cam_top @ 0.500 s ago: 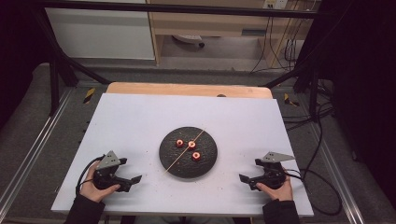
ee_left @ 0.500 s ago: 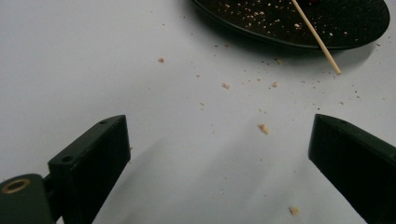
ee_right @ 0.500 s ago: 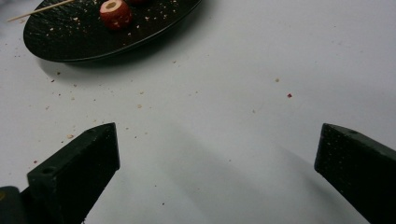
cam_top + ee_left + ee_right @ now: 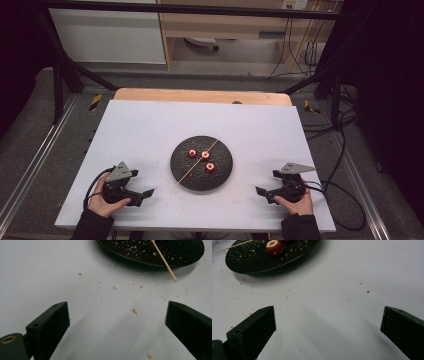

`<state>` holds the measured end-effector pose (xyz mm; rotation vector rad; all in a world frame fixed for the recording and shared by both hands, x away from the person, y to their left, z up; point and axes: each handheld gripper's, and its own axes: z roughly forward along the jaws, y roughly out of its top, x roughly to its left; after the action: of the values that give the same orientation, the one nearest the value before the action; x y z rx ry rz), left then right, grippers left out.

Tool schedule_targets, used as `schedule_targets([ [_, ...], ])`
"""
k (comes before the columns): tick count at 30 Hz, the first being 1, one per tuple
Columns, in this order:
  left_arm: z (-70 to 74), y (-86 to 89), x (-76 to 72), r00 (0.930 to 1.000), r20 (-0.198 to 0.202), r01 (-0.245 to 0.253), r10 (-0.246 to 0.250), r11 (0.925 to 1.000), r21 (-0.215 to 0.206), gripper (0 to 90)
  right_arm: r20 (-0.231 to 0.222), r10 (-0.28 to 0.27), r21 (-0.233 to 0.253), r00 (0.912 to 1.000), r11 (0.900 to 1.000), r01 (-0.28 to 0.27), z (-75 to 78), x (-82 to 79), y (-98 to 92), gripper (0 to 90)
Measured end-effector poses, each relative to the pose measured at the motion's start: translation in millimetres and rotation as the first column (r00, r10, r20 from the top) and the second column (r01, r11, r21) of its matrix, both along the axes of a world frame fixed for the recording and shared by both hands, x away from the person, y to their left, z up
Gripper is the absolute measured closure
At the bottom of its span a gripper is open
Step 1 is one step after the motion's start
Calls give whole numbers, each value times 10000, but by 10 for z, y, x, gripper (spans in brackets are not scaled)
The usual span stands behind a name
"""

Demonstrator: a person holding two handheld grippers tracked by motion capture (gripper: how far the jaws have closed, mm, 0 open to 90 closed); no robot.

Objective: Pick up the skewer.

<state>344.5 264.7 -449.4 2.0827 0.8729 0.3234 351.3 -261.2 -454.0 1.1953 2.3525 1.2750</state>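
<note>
Approach step not yet begun: left gripper (image 4: 148, 192) and right gripper (image 4: 260, 190) rest released on the desk (image 4: 150, 125), well apart from the plate (image 4: 186, 177); next, likely reach for skewer (image 4: 192, 168) and hawthorn pieces (image 4: 210, 167).

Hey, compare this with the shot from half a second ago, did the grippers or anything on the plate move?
No visible change. The left gripper and right gripper rest open on the white table on either side of the black plate, holding nothing. The three red pieces and the wooden skewer lie on the plate as before.
</note>
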Motion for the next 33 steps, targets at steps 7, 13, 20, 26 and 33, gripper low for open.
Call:
schedule_targets([
  [7, 33, -56, -2, 10000, 23, 85, -85, 9999, 78, 54, 0, -1, -11, 10000, 10000, 1, 2, 2, -1, 7],
  [13, 61, -113, -1, 9998, -16, 193, -193, 9997, 129, 54, -18, -19, 4, 10000, 10000, 19, 8, 3, -4, 7],
  [20, 119, -215, 12, 9995, -13, 312, -311, 9993, 216, 56, 4, -32, -30, 10000, 10000, 32, 8, 4, -5, 7],
  [26, 161, -281, 26, 9994, -61, 328, -327, 9991, 272, 57, -40, -62, 15, 10000, 10000, 62, 16, 0, -7, 6],
  [33, 252, -354, 69, 9997, -112, 237, -234, 9992, 318, 64, -34, -51, -18, 10000, 10000, 51, 10, 3, -3, 7],
])
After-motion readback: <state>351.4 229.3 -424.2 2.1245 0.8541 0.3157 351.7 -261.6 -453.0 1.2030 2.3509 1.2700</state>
